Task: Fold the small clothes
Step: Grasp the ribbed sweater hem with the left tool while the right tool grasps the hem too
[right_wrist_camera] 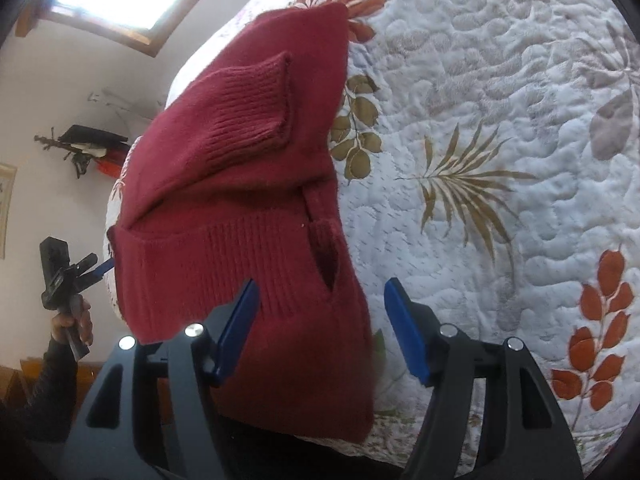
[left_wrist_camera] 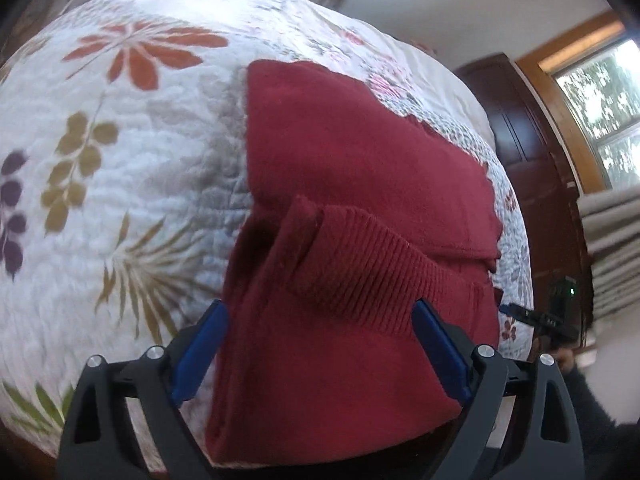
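A dark red knit sweater (left_wrist_camera: 360,152) lies folded on a white floral quilt (left_wrist_camera: 120,160), with a ribbed sleeve cuff (left_wrist_camera: 360,264) laid across its top. My left gripper (left_wrist_camera: 322,352) is open, and its blue pads stand wide apart on either side of the sweater's near end. In the right wrist view the same sweater (right_wrist_camera: 224,208) lies with its cuff (right_wrist_camera: 252,104) farther off. My right gripper (right_wrist_camera: 322,330) is open over the sweater's near edge, one pad above the knit and the other above the quilt (right_wrist_camera: 480,120). A hand (right_wrist_camera: 72,324) holds the left gripper (right_wrist_camera: 76,276) at the sweater's far side.
The quilt covers a bed whose edge runs just under both grippers. A dark wooden cabinet (left_wrist_camera: 536,168), a window (left_wrist_camera: 600,96) and a curtain (left_wrist_camera: 612,240) stand past the bed. A wall hook with hanging items (right_wrist_camera: 88,148) is on the other wall.
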`<state>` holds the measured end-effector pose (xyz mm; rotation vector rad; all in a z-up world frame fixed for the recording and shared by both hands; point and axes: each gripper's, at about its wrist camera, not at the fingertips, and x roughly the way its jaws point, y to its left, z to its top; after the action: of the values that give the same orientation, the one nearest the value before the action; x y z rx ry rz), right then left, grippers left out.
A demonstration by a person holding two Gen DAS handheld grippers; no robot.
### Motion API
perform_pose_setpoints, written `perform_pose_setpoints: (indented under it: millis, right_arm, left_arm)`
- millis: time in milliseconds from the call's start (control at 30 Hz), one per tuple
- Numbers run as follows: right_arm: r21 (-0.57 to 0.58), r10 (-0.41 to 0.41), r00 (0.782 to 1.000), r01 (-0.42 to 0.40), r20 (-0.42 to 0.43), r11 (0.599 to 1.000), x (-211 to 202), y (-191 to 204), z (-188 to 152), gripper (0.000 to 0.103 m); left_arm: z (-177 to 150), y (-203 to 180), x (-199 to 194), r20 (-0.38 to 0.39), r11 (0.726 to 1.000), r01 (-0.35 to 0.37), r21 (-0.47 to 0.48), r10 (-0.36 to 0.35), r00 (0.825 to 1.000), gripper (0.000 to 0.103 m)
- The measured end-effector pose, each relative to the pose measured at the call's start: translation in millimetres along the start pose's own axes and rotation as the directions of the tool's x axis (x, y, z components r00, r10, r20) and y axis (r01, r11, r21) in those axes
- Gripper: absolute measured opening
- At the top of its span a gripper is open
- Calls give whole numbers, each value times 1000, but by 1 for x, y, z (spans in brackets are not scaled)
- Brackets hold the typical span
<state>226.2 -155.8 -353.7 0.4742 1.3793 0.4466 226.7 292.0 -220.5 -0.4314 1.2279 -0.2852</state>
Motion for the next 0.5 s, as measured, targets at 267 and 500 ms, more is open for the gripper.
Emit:
perform_pose_setpoints:
  millis: [267, 500]
  right_arm:
    - [7, -37, 999, 38, -22, 999, 8, 12, 1, 65]
    - [19, -51, 999, 51, -11, 998, 8, 19, 2, 67]
  left_arm:
    - [15, -3, 22, -51, 996, -3, 92, 8, 999, 92]
    - [16, -14, 33, -64, 986, -6, 167, 17, 998, 30]
